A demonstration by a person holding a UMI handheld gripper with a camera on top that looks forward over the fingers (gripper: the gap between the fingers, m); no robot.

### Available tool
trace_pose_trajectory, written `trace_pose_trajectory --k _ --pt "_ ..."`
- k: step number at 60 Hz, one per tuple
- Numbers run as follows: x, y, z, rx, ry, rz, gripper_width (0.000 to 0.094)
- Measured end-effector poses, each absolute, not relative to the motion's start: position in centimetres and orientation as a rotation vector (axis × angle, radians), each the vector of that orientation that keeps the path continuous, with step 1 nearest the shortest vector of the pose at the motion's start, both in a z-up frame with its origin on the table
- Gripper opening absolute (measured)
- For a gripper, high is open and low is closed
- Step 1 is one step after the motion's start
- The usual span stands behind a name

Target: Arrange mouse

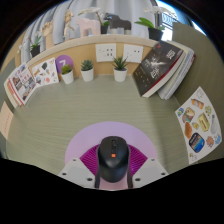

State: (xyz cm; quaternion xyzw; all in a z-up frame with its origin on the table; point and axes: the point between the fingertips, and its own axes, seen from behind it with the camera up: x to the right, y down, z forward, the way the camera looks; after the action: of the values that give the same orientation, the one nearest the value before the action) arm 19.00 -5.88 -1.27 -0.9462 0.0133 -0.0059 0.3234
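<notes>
A black computer mouse (113,158) with an orange mark on its scroll wheel sits between my two fingers, its front pointing away from me. My gripper (113,152) is shut on the mouse. The magenta pads (85,160) press on its left and right sides. The mouse is held over the pale desk top (60,125). Its rear end is hidden below the fingers.
Three small potted plants (88,70) stand in a row at the back of the desk. A magazine (160,68) leans at the back right. A printed leaflet (198,122) lies at the right. Booklets (28,80) lie at the left. White wall sockets (118,50) sit behind the plants.
</notes>
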Motion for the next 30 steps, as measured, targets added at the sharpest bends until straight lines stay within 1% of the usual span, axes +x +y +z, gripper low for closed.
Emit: trace_pose_trajectory --k 2,7,22,23,26,27,28,29,30 --pt "19.1 -5.9 -1.4 -2.472 0.052 -0.009 0.0371" --pt "19.0 -6.1 -1.4 -2.469 0.059 0.003 0.0401" --pt "19.5 -6.3 -1.6 -2.481 0.088 -0.037 0.0555" --pt "19.7 -6.3 -1.6 -2.484 0.094 -0.041 0.0575" --pt "20.3 -6.4 -1.4 -2.495 0.101 -0.073 0.0677" --pt "20.6 -6.5 -1.4 -2.498 0.102 -0.089 0.0721" --pt "20.8 -6.6 -1.2 -2.501 0.103 -0.105 0.0796" --pt "21.0 -6.7 -1.2 -2.505 0.103 -0.119 0.084" --pt "21.0 -6.9 -1.1 -2.511 0.101 -0.13 0.0862"
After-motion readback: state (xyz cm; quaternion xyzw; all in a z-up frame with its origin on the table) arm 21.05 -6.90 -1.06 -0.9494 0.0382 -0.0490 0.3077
